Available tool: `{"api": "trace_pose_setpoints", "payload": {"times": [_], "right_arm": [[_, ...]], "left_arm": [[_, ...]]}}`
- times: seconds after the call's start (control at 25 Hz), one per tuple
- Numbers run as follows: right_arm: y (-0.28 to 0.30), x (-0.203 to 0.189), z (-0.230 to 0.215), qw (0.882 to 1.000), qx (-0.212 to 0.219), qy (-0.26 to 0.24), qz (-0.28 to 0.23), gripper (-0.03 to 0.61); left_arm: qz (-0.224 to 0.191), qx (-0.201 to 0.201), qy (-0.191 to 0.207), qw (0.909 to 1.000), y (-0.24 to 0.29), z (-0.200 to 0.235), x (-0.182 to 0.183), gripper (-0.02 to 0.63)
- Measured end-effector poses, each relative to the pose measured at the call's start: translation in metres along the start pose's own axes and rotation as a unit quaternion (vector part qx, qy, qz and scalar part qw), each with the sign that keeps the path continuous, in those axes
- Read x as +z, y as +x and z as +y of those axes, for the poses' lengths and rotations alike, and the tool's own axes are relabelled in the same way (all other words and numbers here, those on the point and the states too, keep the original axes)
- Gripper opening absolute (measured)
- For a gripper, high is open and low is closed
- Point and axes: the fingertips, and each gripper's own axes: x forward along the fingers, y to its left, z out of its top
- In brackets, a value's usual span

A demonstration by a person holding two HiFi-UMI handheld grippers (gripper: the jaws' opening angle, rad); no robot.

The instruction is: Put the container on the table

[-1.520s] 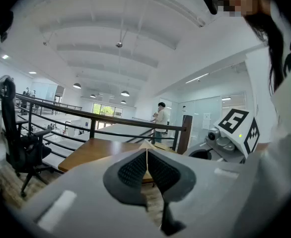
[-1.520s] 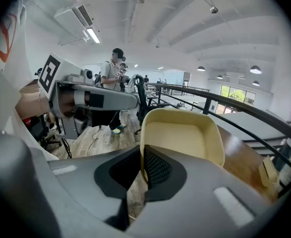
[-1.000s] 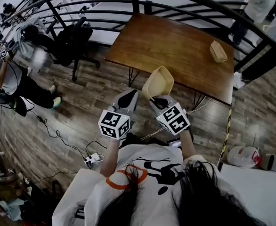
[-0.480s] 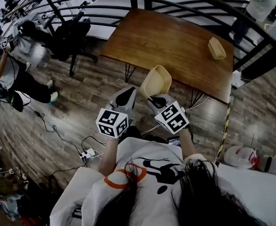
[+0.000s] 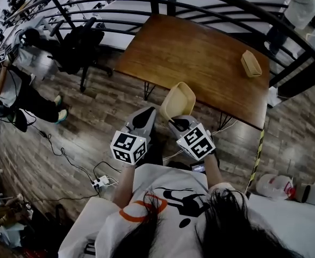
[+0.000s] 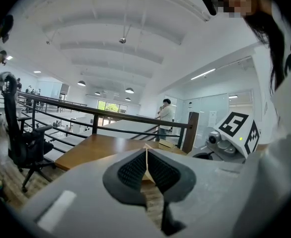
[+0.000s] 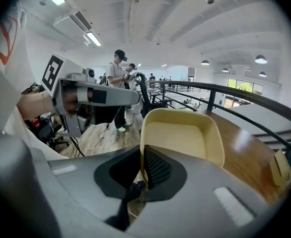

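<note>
A beige container (image 5: pixel 178 101) hangs over the near edge of the wooden table (image 5: pixel 200 58), tilted up. My right gripper (image 5: pixel 178 121) is shut on its near rim; in the right gripper view the rim sits between the pads of the right gripper (image 7: pixel 141 165) and the container (image 7: pixel 182 138) fills the middle, with the table (image 7: pixel 245 157) beyond. My left gripper (image 5: pixel 142 117) is beside it on the left, shut and holding nothing; the left gripper (image 6: pixel 146 165) shows its pads pressed together. A second beige container (image 5: pixel 250 63) lies on the table's far right.
A black railing (image 5: pixel 163 7) curves round the table's far side. An office chair (image 5: pixel 79 44) and a seated person (image 5: pixel 18 85) are at the left. Cables and a power strip (image 5: pixel 101 183) lie on the wood floor. A white surface (image 5: pixel 292 219) is at the lower right.
Both grippers and the held container have drifted slightly lower in the head view; the right gripper's grip on the rim is unchanged.
</note>
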Motion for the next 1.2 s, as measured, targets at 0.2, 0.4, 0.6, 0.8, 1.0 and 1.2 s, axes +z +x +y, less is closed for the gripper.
{"api": "trace_pose_setpoints", "payload": {"times": [0.2,0.4,0.6,0.8,1.0,1.2], "right_arm": [[0.036,0.019,-0.023,1.0,-0.004,0.002,0.007,0.035],[0.083,0.047,-0.055,1.0,-0.011,0.006,0.027,0.035],[0.134,0.08,-0.081,0.998,-0.014,0.016,0.051,0.035],[0.186,0.112,-0.112,0.998,-0.025,0.021,0.058,0.035],[0.231,0.126,-0.124,0.996,-0.03,0.027,0.075,0.036],[0.238,0.114,-0.161,0.993,-0.034,0.032,0.11,0.035]], "left_arm": [[0.003,-0.016,0.001,0.9999,0.024,0.039,0.004,0.0],[0.009,-0.029,0.013,0.9995,0.052,0.095,0.018,0.0],[0.014,-0.051,0.01,0.9985,0.071,0.153,0.038,0.0],[0.014,-0.072,0.022,0.997,0.095,0.21,0.057,0.0],[0.022,-0.087,0.026,0.9957,0.097,0.255,0.063,0.0],[0.043,-0.102,0.02,0.9937,0.125,0.265,0.06,0.0]]}}
